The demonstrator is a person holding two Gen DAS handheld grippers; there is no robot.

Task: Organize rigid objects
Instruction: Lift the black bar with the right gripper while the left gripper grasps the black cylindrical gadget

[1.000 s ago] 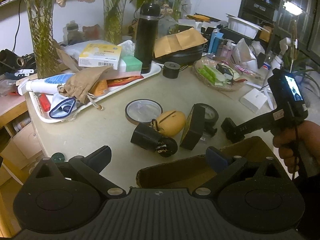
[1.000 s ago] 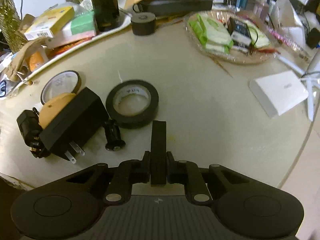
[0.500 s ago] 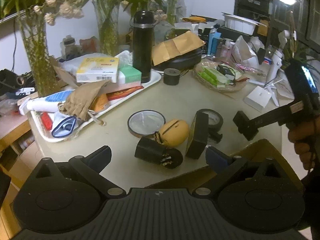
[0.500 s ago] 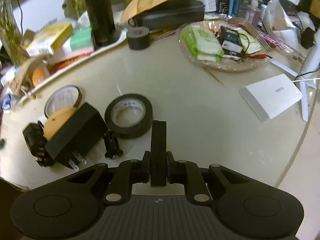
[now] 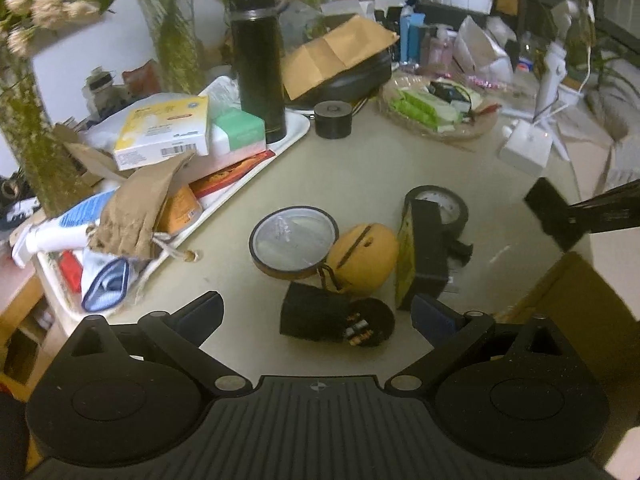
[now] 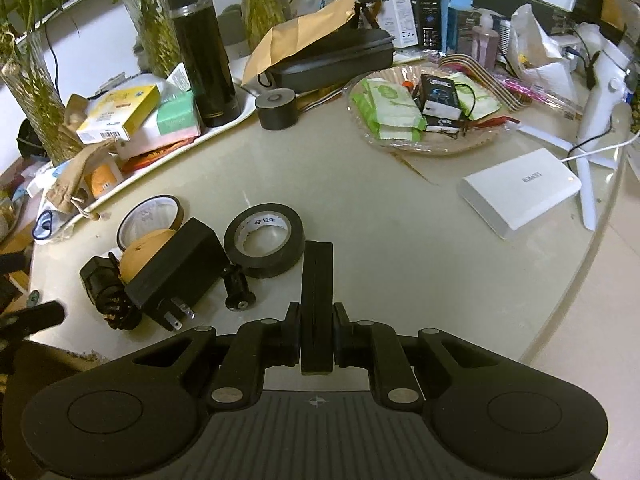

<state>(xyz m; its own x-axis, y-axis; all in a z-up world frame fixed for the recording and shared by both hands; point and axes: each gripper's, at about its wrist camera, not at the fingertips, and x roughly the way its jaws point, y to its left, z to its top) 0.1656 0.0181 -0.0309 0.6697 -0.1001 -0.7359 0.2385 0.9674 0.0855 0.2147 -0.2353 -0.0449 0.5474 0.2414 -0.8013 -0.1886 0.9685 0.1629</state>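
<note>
A cardboard box (image 5: 560, 300) sits at the table edge, just right of the black adapter (image 5: 424, 256). The tape roll (image 6: 264, 240) lies just behind the adapter and the yellow round object (image 5: 364, 260) touches its left side.

The left gripper (image 5: 316, 312) is held wide, empty, over a small black cylinder (image 5: 332, 320). The right gripper (image 6: 316, 308) is pressed closed, with nothing gripped.

Risk: with items packed tight, neighbours could be knocked, or the roll sent rolling.

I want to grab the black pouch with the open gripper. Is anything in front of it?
Nothing visible. The black pouch lies on bare table between the open left gripper's fingers; the yellow pouch sits behind it.
</note>
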